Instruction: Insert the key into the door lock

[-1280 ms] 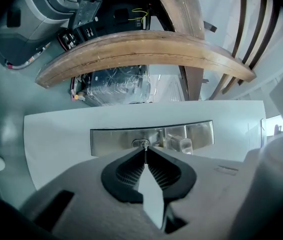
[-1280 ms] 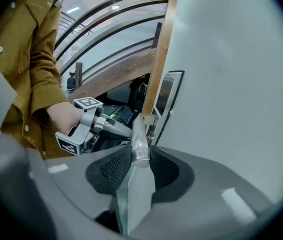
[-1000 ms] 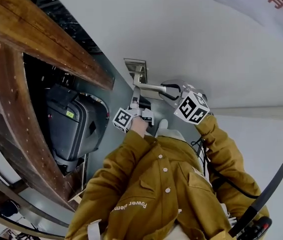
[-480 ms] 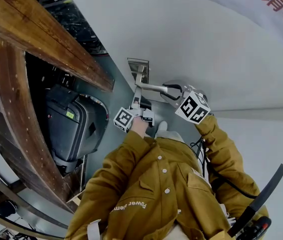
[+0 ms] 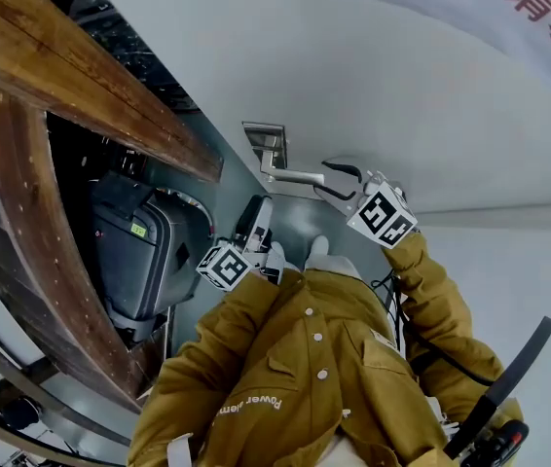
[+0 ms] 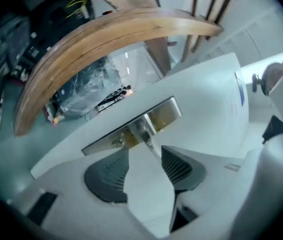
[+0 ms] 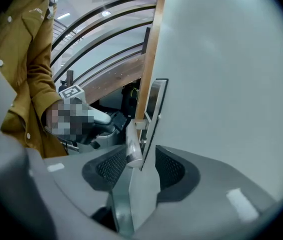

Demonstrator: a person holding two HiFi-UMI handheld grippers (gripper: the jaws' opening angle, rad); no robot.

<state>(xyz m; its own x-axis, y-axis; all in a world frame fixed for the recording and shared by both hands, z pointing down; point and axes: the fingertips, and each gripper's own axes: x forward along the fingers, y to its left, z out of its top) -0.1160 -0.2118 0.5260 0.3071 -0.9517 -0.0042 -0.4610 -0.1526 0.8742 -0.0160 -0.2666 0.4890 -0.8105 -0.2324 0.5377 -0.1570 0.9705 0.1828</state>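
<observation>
Just then the left tongs [image 5: 259,205] hung level in front of the grey door [image 5: 305,227], apart from it, their marker cube [image 5: 222,265] close to the person's mustard jacket [image 5: 305,358]. In the left gripper view these tongs [image 6: 145,156] were released: the two dark ribbed pads [image 6: 106,174] stood wide apart, having just been opening, and nothing was pressed between them. Ahead of them lay the metal lock plate [image 6: 164,115], fixed close to the door's edge. A slim silver piece [image 6: 149,140], seemingly the key, stuck out from the plate's middle toward the gap between the jaws; motion blur kept me from being sure of it. It touched neither pad.

Further along the door, the right tongs [image 5: 334,179] sat at the free end of the lever handle [image 5: 295,175], which ran from the lock plate [image 5: 265,140] across the door. The right gripper view showed the handle's rounded end [image 7: 133,149] between the jaws of these tongs [image 7: 140,156], lying against the left-hand pad [image 7: 109,166] with a gap to the other. Those jaws had also just been opening, so they were released rather than clenched. Their marker cube [image 5: 385,216] sat above the jacket's sleeve. Beyond the door's edge ran a wooden beam [image 5: 81,76] with a dark machine [image 5: 139,251] beneath it.
</observation>
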